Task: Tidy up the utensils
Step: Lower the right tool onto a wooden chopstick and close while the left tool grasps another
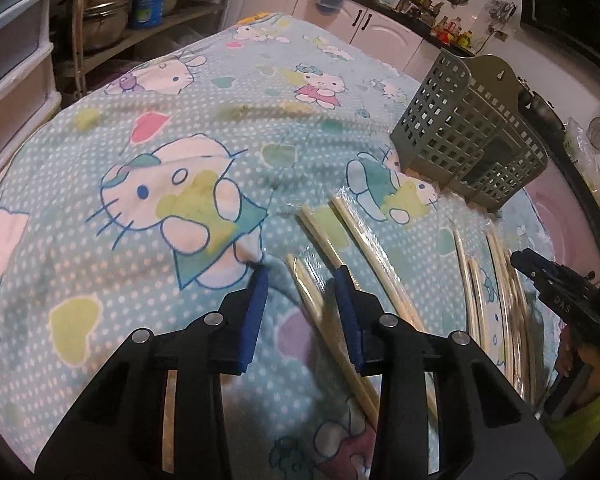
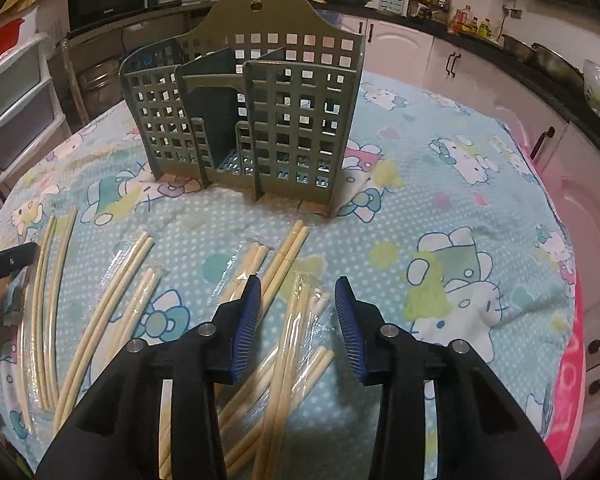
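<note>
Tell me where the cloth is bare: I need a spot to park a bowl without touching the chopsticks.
Free: the wide stretch of cartoon cloth right of the green holder and right gripper; also the cloth left of the left gripper. Crowded: the strip in front of the holder, where wrapped chopsticks lie fanned out between both grippers.

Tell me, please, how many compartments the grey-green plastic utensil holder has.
3 in the grey-green perforated plastic utensil holder: left compartment, narrow low-fronted middle compartment, right compartment. Rear dividers may be hidden.
</note>
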Demonstrator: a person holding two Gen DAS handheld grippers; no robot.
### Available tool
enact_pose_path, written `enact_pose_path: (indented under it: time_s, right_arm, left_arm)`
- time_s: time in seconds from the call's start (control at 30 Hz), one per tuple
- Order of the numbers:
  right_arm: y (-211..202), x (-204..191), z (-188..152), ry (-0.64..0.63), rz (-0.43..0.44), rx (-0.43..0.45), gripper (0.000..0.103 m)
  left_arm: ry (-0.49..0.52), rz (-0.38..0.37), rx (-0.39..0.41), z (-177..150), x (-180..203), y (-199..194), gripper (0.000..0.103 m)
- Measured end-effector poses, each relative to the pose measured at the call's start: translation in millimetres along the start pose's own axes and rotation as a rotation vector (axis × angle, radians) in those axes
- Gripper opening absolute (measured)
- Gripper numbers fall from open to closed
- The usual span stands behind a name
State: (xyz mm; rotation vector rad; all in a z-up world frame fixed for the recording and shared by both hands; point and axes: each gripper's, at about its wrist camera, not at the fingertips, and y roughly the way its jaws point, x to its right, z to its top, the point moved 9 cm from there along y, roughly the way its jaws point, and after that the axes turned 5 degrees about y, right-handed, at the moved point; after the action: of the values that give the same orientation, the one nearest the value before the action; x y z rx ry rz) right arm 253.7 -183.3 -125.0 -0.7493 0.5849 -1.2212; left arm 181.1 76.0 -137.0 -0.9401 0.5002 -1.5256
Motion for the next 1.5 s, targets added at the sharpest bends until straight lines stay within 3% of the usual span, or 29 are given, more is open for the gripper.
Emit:
enact_pose_path:
  time_s: [0.37, 0.47, 0.53, 0.7, 1.07, 1.5]
  right_arm:
    - [16.9, 1.9, 8.4, -0.034, -0.011, -0.022, 0.033]
    - [21.1, 0.7, 12.3, -0.045, -0.004, -0.024, 0.026]
    - [23.1, 1.1, 14.4, -0.052, -0.004, -0.026, 0.015]
    - [21.9, 4.6, 16.8, -0.037, 0.017, -0.021, 0.011]
    - [-18.7, 24.2, 22.5, 0.053, 0.072, 0.062, 0.008]
    - [-98.0, 31.1, 35.5, 0.109, 0.126, 0.213, 0.005]
  left_arm:
    - [0.036, 0.040, 0.020, 10.2, -4.5, 7.5, 0.009]
    - [0.031, 0.036, 0.022, 11.0, -5.2, 6.5, 0.008]
    - [0.027, 0.031, 0.023, 11.4, -5.7, 5.5, 0.008]
    - [0.021, 0.015, 0.039, 13.5, -6.4, -2.7, 0.007]
    - [0.042, 0.000, 0.115, 26.5, 5.1, -36.9, 0.006]
    - [0.145, -0.054, 0.212, 62.1, 57.6, -73.1, 0.003]
